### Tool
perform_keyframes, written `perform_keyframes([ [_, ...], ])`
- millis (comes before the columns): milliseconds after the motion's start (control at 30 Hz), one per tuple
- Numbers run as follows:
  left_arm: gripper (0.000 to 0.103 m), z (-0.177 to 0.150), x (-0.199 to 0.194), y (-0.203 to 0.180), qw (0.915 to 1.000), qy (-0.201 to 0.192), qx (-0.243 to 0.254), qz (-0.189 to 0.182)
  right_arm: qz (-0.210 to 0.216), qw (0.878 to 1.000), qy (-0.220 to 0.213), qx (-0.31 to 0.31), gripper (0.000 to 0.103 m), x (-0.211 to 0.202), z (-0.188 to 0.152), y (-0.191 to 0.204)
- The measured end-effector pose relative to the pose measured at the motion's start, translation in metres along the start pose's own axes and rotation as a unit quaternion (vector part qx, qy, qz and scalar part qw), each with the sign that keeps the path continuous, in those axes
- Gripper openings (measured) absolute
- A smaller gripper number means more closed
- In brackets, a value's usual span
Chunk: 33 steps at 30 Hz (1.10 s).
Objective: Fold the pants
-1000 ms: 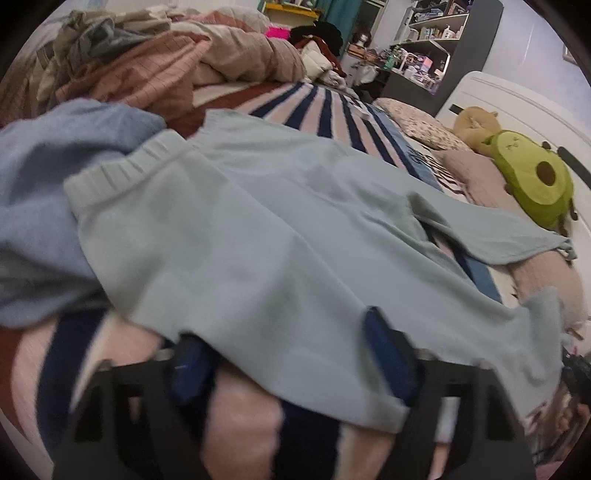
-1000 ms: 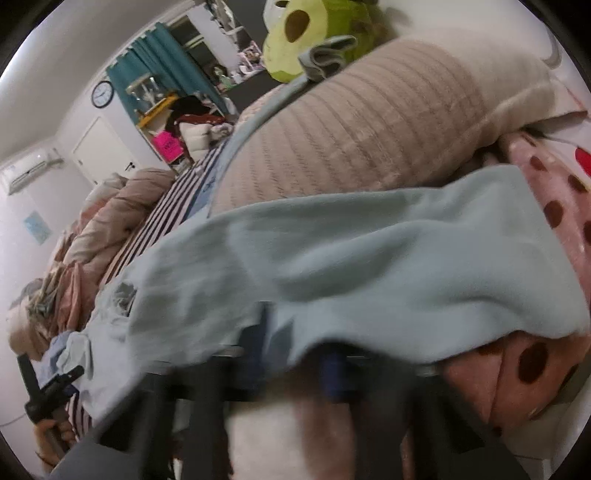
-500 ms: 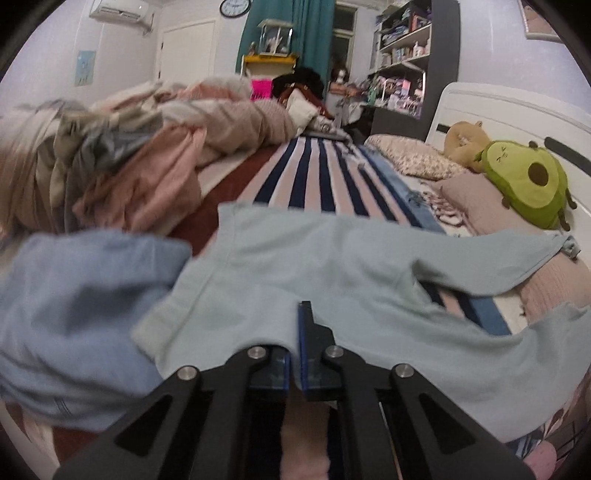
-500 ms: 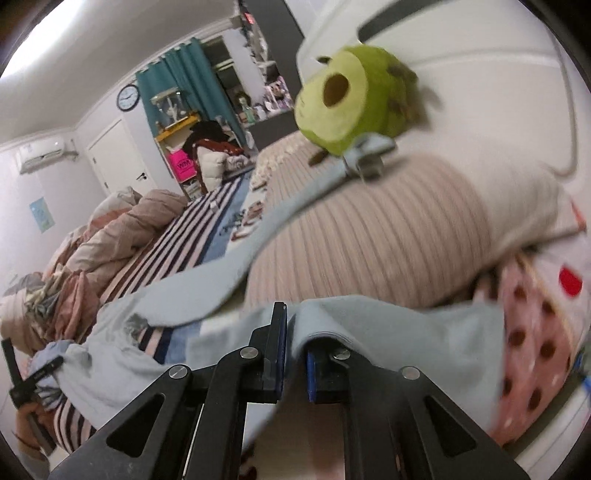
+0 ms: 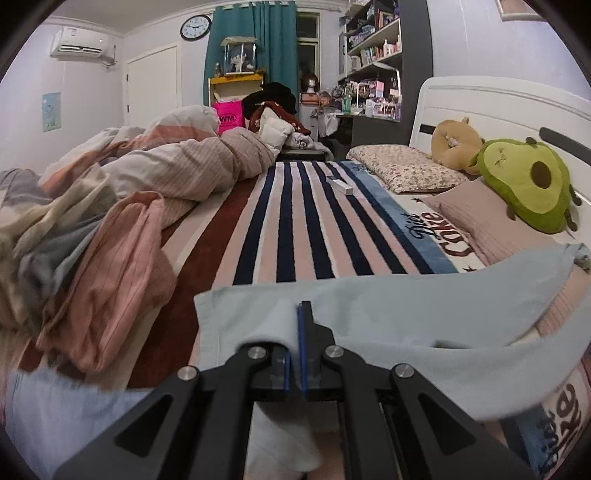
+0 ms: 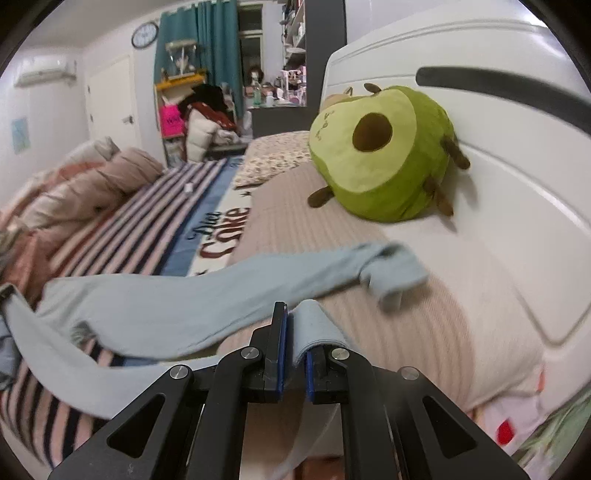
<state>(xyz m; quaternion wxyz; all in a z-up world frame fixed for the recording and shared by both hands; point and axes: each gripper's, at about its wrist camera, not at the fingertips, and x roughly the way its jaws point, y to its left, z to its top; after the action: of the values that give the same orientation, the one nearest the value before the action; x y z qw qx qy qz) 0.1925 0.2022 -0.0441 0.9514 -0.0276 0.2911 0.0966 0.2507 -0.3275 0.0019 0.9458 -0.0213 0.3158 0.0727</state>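
now both grippers [image 5: 294, 332] [image 6: 295, 332] clamped on pants [image 5: 406, 306]

both tongs [image 5: 294, 345] [image 6: 293, 350] are matte black linkages with silver screws and blue-lined fingers [image 6: 280, 354].

Your left wrist camera sits low over the bed [image 5: 306, 221], close behind the left claw [image 5: 294, 334], facing along the striped cover toward the teal curtain [image 5: 255, 40] and wall clock [image 5: 195, 27]. Your right wrist camera rides close behind the right claw [image 6: 295, 332], angled toward the headboard [image 6: 517, 184]. Both views share the avocado plush [image 5: 524, 184] [image 6: 380, 151], the curtain and the pale pants [image 5: 406, 310] [image 6: 184, 295].
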Motion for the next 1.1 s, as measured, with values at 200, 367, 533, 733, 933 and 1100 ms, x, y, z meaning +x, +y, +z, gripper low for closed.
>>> perform_keyframes([
  [200,0.003,0.013,0.058,0.007,0.9994,0.027,0.008,0.021,-0.044,0.997,0.026,-0.051,0.003,0.044,0.036,0.017],
  [367,0.005,0.003,0.103,0.007,0.9975,0.069,0.005,0.015,-0.058,0.993,0.054,-0.082,0.003,0.082,0.036,0.031],
  [533,0.021,-0.005,0.122,0.000,0.9941,0.098,0.039,0.024,-0.070,0.989,0.081,-0.101,0.016,0.108,0.025,0.031],
  [733,0.087,0.017,0.075,-0.005,0.9944,0.074,0.075,-0.006,-0.001,0.991,0.117,-0.063,0.070,0.102,0.023,0.024],
  [933,0.096,0.019,0.039,-0.001,0.9900,0.069,0.119,0.028,0.046,0.992,0.108,-0.054,0.079,0.058,0.012,0.036],
  [1100,0.096,-0.009,0.052,0.014,0.9893,0.098,0.097,0.047,0.020,0.989,0.104,-0.103,0.084,0.043,-0.006,0.049],
])
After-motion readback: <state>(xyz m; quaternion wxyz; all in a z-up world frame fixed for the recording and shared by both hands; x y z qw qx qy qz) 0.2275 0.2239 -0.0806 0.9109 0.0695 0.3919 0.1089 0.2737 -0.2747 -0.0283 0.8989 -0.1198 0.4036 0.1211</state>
